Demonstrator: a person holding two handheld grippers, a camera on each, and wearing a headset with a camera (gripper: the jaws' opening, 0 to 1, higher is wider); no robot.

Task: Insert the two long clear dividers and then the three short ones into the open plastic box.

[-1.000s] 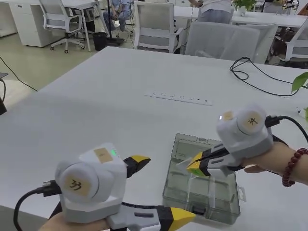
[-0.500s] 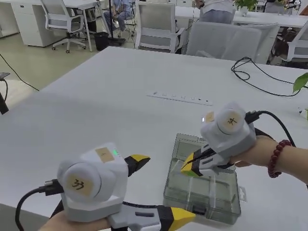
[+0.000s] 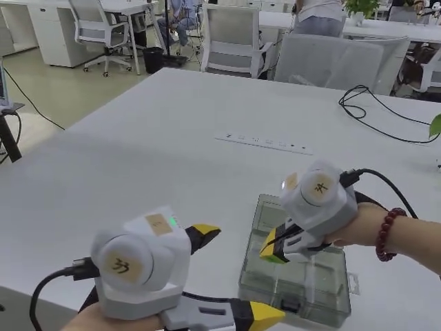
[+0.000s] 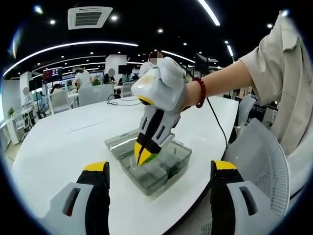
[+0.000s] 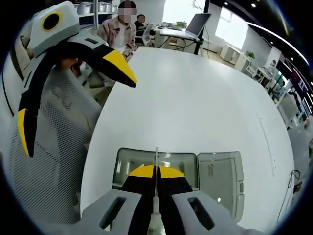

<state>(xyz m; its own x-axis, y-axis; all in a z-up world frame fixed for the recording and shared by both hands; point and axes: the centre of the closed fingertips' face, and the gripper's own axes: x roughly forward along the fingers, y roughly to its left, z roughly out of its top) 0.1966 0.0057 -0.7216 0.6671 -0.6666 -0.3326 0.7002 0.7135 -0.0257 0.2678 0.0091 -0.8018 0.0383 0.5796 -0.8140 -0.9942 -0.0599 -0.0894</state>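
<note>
The right claw point(image 3: 270, 252) is closed on a thin clear divider point(image 5: 156, 159). In the right gripper view the divider stands on edge between the two yellow tips and points forward over the open plastic box point(image 3: 324, 307). The box sits near the near right corner of the table point(image 3: 172, 152), with its lid point(image 3: 265, 210) folded open toward the far side. The claw hangs just above the left part of the box, tips pointing down and left. From these pictures it is not possible to tell whether this divider is a long or a short one, or whether its lower edge already touches the box. Some faint lines show inside the box, but it is not clear if they are dividers already placed.

The step in hand appears to be the lowering of one divider into its slots. The next move probably calls for keeping the divider upright and square to the box walls, then pressing straight down, because a tilted clear strip can miss the slots.

The left claw point(image 3: 238, 274) is wide open and holds nothing, at the near edge of the table, well apart from the box.

Compared with one second ago, the body of the right claw has come further in over the box and stands steeper. The left claw has not changed.
</note>
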